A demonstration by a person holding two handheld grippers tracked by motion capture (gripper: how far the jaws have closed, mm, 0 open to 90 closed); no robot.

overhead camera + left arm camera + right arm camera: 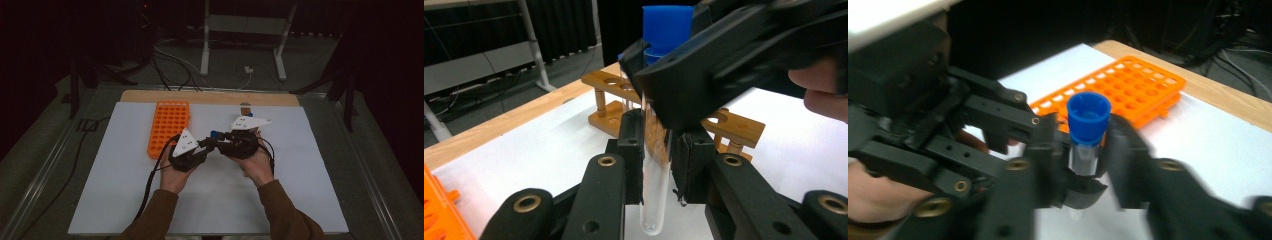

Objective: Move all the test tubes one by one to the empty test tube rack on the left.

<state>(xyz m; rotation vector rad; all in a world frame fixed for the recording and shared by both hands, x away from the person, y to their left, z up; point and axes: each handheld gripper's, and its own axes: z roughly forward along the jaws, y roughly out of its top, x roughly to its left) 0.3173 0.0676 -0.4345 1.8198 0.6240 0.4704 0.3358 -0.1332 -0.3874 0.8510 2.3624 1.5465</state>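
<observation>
Gripping a clear test tube [655,165] between its two black jaws, the left hand-held gripper [656,165] has them pressed against the glass on both sides, with the tube's rounded bottom hanging just below them. The tube stands upright and carries a blue cap [1088,118]. The right hand-held gripper [1087,150] sits around the upper part of the same tube, just under the cap; its jaws stand slightly apart from the tube, and in the blurred right gripper view I cannot tell whether either pad touches the glass.

In the high view, the two hand-held grippers meet tip to tip just right of the orange rack [169,128], above the white sheet [310,165] that covers the bench. The left one [204,146] is nearer the orange rack, the right one [220,137] farther from it. A wooden rack [729,125] stands on the sheet behind the tube, well to the right of the orange rack.
</observation>
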